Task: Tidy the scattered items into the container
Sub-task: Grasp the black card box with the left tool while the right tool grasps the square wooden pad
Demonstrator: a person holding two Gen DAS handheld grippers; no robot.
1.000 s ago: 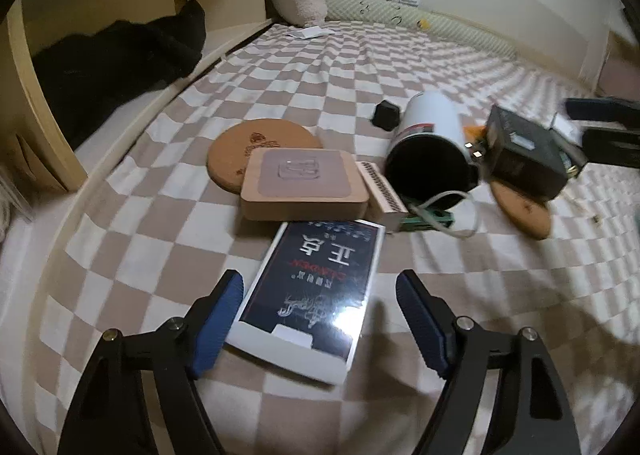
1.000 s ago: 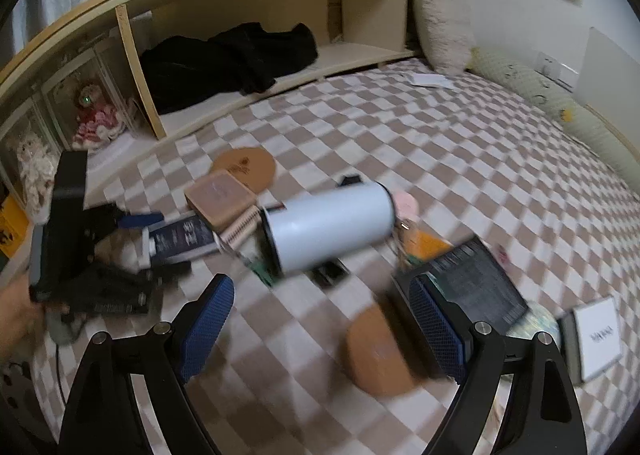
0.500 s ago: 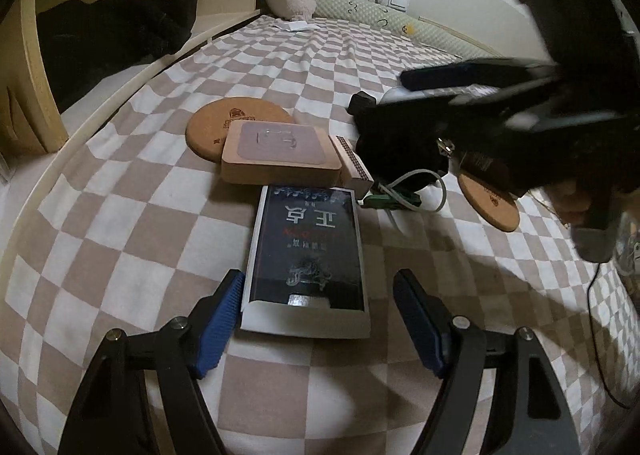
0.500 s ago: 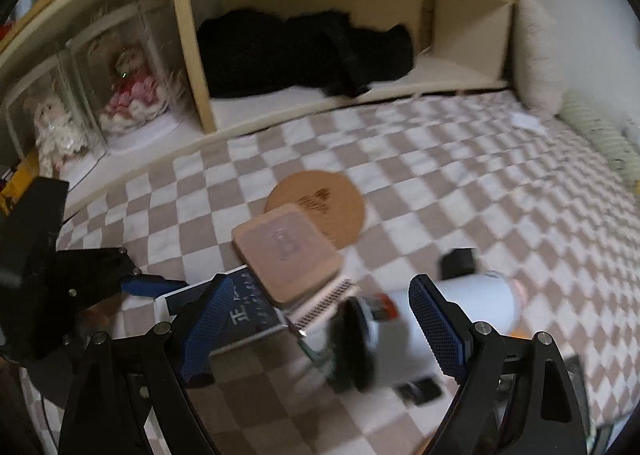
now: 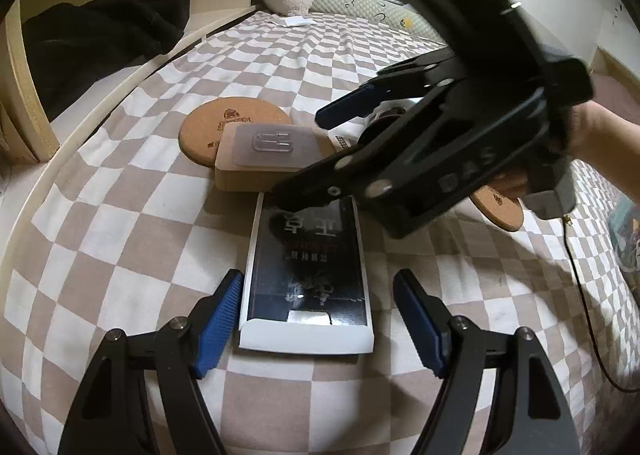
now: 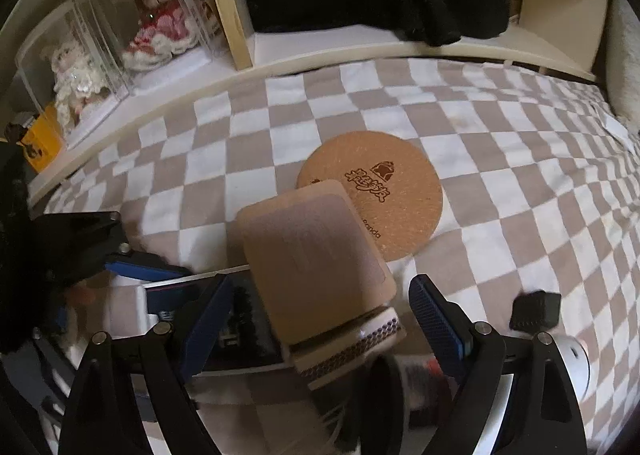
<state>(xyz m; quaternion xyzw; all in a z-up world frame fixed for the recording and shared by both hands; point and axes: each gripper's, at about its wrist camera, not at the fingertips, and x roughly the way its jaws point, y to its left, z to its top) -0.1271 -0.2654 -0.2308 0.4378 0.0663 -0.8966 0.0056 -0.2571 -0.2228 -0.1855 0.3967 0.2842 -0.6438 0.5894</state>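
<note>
A flat dark box with a white rim [image 5: 308, 275] lies on the checked bedspread between the blue pads of my left gripper [image 5: 318, 325]. That gripper is open; its left pad is close to the box's edge and its right pad stands clear. My right gripper [image 6: 322, 319] is open and straddles a tan box [image 6: 312, 251]. In the left wrist view the right gripper [image 5: 298, 159] reaches in from the right over the tan box [image 5: 264, 159]. A white cylindrical container [image 6: 576, 359] lies on its side at the right, mostly hidden.
A round cork coaster [image 6: 396, 191] lies partly under the tan box, and a second cork coaster [image 5: 500, 207] is at the right. A striped small box [image 6: 352, 347] and a small black item [image 6: 536, 311] lie nearby. A shelf with black cloth [image 5: 100, 39] borders the bed.
My right gripper has swung in from the right and come down around the tan box. The left gripper has stayed around the dark box, tilting slightly.
</note>
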